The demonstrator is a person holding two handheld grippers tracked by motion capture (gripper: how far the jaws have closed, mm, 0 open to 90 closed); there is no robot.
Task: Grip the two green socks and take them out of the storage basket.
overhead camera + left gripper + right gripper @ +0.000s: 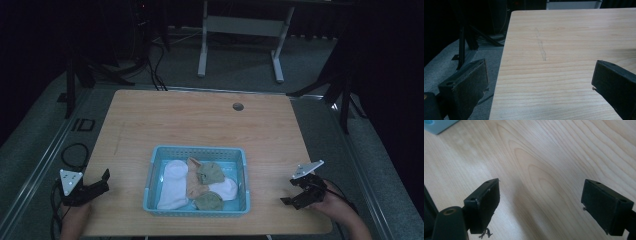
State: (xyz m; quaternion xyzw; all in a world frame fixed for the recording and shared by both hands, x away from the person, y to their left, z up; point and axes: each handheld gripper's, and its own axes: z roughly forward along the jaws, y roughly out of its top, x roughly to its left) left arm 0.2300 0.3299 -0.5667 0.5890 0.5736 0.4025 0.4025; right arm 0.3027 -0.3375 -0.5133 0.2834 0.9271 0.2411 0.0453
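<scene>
Centrally, table (200,125): light wood, round hole (238,106) near far edge.
Basket (155,172): pale blue, slotted walls, on near half of table, between both grippers, well apart from each.
Socks: white one (172,185) at basket's left; peach one (195,182) and two olive ones (210,172) beside it.
Left gripper (102,181): at near left corner, fingers (471,85) spread wide, holding nothing.
Right gripper (292,192): near right edge, fingers (484,202) apart over bare wood, holding nothing.

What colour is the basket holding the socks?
Light blue. The basket shows best in the high view, between the two grippers.
</scene>
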